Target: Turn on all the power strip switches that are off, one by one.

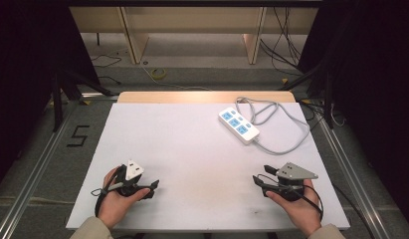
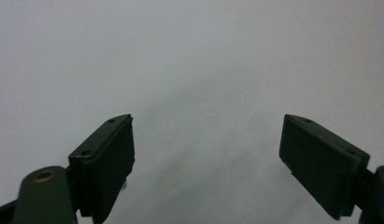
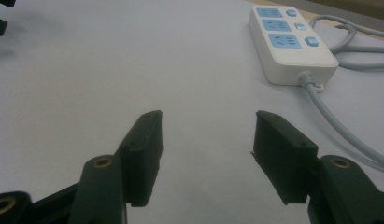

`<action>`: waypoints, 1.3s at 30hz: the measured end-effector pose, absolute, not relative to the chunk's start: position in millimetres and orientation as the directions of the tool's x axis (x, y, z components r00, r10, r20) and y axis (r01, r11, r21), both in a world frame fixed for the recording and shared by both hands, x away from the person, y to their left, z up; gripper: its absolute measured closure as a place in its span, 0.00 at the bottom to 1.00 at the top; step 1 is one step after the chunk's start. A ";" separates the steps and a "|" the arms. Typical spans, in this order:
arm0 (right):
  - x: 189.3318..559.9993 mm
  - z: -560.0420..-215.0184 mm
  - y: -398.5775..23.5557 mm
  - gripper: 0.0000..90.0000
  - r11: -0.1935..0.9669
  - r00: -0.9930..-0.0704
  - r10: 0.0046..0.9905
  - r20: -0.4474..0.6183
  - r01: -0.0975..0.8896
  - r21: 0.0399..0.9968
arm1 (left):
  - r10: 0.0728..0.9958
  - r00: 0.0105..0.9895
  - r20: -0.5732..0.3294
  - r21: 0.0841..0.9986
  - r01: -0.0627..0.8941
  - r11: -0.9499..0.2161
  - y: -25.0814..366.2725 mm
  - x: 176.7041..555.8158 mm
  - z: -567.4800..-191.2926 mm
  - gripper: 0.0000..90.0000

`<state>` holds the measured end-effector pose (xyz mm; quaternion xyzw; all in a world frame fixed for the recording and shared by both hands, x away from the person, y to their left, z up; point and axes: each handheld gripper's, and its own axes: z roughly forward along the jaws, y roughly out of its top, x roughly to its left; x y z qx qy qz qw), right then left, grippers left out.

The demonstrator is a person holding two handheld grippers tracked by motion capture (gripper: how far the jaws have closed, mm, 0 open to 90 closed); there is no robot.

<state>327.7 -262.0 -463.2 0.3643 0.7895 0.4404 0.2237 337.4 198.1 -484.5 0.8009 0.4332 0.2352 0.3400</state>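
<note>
White power strip (image 3: 288,44) lies ahead and right of the right gripper (image 3: 206,140), well apart. Both grippers, left gripper (image 2: 206,144) included, stand released and empty. The right one should likely approach square across the strip's narrow body, clear of its cable (image 3: 339,123).

White counter (image 1: 192,149) w/ bare wood strip along far edge. White power strip (image 1: 238,125), blue sockets, lies far right; its grey cable (image 1: 284,124) loops beside it on the counter.
</note>
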 end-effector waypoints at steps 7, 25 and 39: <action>331.5 -460.8 -264.4 0.64 0.377 -0.627 0.778 -0.049 0.402 0.834 | 0.851 0.518 0.087 0.745 0.533 -0.401 197.4 336.4 -485.2 0.20; 346.8 -444.5 -266.6 1.00 0.421 -0.565 0.815 -0.128 0.425 0.801 | 0.847 0.524 0.089 0.741 0.534 -0.408 196.0 336.5 -486.5 0.20; 362.3 -435.1 -265.1 1.00 0.408 -0.552 0.826 -0.118 0.441 0.799 | 0.848 0.522 0.088 0.739 0.537 -0.408 196.0 336.3 -486.8 0.20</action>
